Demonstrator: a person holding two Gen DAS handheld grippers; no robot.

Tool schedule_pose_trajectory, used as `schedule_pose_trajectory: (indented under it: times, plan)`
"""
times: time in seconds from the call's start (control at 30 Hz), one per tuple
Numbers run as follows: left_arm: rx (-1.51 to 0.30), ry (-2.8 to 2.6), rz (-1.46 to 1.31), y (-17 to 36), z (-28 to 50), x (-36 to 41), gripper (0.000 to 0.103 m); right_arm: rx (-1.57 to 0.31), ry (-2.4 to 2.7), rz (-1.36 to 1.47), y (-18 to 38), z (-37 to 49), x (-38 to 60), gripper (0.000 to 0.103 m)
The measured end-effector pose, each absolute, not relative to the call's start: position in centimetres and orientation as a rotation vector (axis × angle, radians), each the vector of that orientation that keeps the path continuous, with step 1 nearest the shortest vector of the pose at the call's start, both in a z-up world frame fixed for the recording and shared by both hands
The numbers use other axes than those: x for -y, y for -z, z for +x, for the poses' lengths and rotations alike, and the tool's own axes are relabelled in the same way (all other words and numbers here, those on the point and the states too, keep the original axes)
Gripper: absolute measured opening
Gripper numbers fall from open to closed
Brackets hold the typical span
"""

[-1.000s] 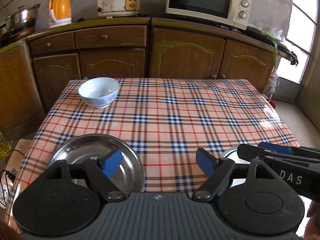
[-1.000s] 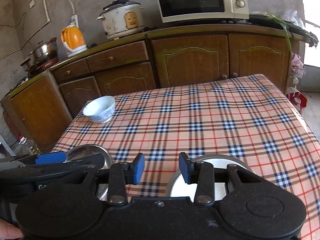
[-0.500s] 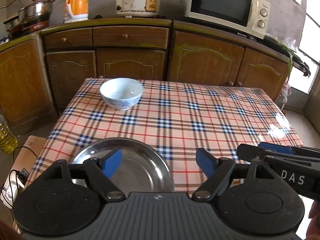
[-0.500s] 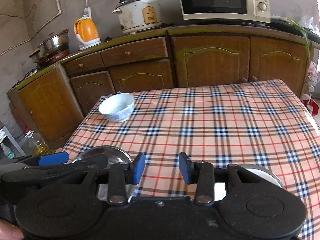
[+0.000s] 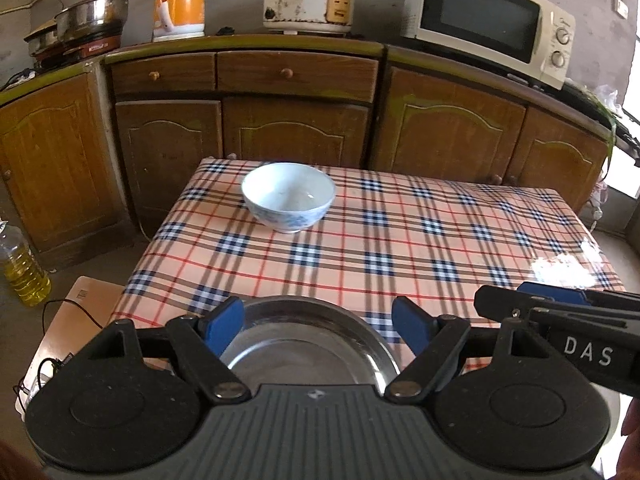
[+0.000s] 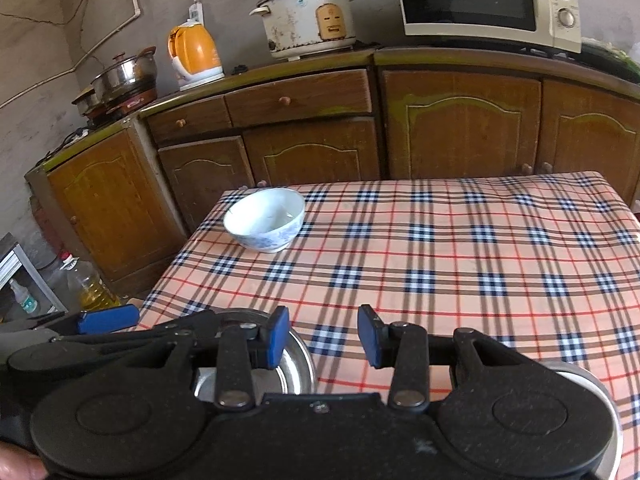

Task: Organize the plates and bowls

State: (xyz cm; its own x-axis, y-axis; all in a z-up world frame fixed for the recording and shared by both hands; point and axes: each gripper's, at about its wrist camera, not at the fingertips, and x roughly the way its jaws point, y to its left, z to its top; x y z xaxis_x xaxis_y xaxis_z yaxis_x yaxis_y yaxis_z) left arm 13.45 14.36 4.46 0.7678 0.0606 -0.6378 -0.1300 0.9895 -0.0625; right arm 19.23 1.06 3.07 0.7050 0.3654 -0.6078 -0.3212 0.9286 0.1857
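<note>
Likely the ceramic bowl point(image 5: 288, 196) is fragile and slick; pinch its rim. Both jaws stand apart, empty.

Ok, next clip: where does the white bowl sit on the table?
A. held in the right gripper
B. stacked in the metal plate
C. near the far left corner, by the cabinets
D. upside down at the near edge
C. The bowl stands upright on the checked cloth near the far left corner, apart from the metal plate at the near edge.

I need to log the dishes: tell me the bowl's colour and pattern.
The bowl is white with blue floral print outside; the left wrist view shows it best.
</note>
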Motion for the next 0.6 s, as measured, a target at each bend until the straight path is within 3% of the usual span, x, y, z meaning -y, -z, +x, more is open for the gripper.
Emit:
schedule_pose_trajectory:
  times: [0.6]
  plan:
    - [-0.701, -0.161, -0.100, -3.9, 17.8, -18.0, 0.083, -0.708, -0.432, 0.064, -2.3, 24.4, -5.5, 0.048]
